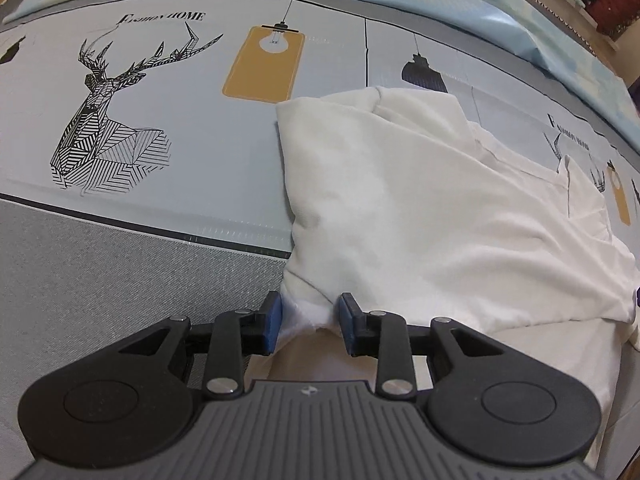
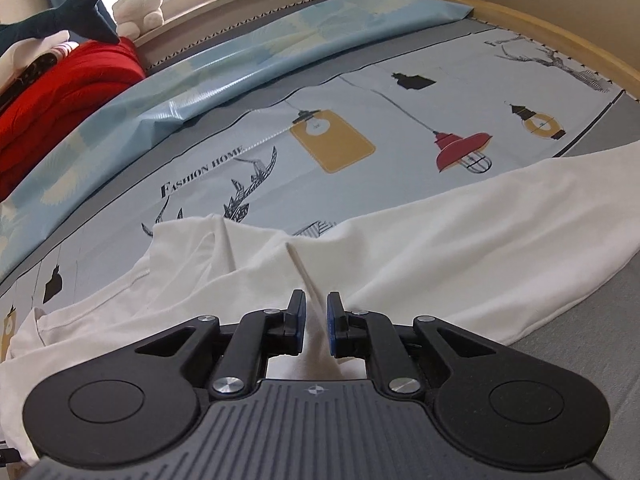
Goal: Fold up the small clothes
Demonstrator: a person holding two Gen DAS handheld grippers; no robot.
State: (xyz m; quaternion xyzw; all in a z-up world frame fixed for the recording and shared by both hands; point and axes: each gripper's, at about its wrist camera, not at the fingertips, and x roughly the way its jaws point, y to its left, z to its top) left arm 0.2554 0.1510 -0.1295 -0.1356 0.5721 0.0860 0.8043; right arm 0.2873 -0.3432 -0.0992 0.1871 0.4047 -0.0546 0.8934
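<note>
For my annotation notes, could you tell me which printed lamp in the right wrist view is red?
The cone-shaded pendant lamp above the white garment is red; the two bulb lamps are yellow and the other lamps are black silhouettes.
</note>
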